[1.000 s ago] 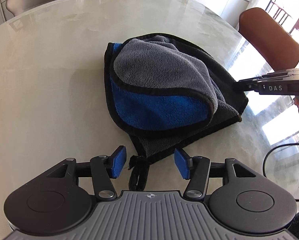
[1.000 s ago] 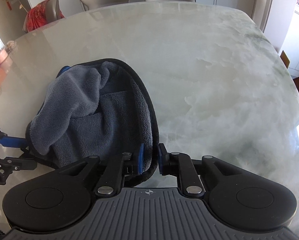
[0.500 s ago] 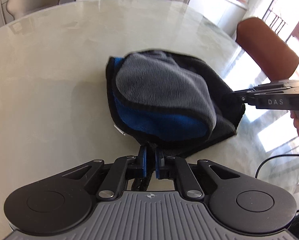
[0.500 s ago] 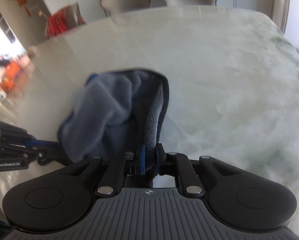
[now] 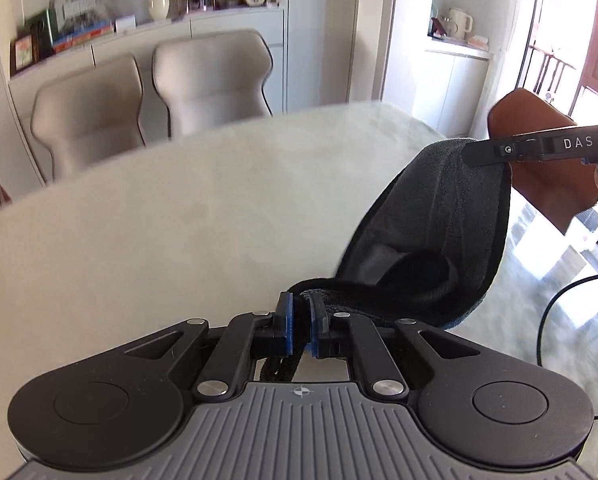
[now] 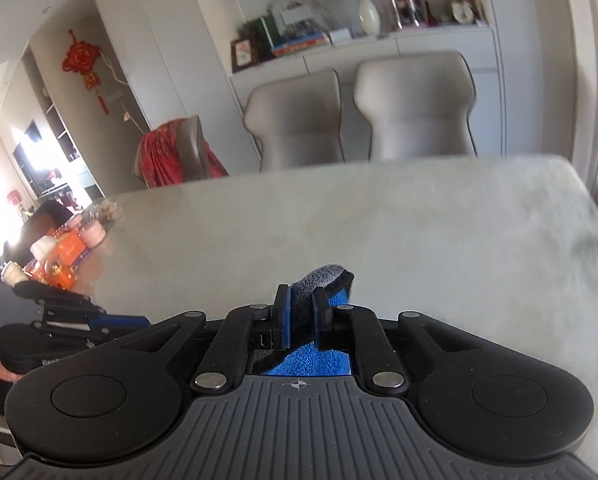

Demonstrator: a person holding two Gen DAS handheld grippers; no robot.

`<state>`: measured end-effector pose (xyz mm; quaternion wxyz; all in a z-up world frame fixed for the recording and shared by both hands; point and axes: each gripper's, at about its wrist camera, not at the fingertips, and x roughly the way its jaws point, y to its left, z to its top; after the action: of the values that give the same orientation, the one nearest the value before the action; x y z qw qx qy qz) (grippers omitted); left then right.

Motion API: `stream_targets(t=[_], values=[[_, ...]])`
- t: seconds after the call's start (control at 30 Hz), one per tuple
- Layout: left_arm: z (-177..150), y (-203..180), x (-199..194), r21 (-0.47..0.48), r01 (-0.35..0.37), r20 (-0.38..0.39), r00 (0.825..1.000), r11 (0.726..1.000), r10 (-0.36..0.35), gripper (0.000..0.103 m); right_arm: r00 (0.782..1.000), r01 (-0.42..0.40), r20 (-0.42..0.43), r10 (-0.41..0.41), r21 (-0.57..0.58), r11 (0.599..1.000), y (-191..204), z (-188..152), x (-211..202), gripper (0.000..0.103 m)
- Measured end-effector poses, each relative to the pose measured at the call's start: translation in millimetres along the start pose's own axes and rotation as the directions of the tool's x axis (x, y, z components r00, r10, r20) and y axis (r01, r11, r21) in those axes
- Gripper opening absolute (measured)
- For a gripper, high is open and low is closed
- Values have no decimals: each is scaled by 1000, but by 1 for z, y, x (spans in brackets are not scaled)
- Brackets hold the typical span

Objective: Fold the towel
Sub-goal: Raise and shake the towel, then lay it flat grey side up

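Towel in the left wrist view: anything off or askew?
Nothing damaged. The towel hangs bunched between the left gripper and right gripper, its middle sagging in a pouch rather than stretched flat, so its edges aren't aligned for a fold yet.

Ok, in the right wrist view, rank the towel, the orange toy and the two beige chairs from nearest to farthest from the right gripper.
1. towel: pinched in the right gripper, dead centre.
2. orange toy: on the table's left edge, partway out.
3. beige chairs: behind the table's far edge; the two stand side by side, too close to call.
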<state>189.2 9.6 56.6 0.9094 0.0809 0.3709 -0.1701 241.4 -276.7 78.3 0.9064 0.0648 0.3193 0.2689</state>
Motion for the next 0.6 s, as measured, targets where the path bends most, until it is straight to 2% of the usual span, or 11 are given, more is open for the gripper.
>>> stream_targets(t=[0.17, 0.3, 0.43, 0.6], values=[[63, 26, -20, 43, -100, 113, 989, 994, 95, 7, 992, 68, 108, -66, -17, 998, 0, 56, -2, 11], [79, 26, -43, 61, -137, 165, 978, 989, 125, 7, 982, 114, 155, -109, -21, 993, 3, 73, -14, 11], [60, 7, -46, 76, -112, 132, 986, 991, 101, 7, 990, 83, 114, -82, -3, 997, 8, 41, -26, 11], [-11, -20, -52, 64, -18, 9, 1000, 998, 17, 7, 995, 94, -30, -93, 71, 993, 10, -27, -42, 11]])
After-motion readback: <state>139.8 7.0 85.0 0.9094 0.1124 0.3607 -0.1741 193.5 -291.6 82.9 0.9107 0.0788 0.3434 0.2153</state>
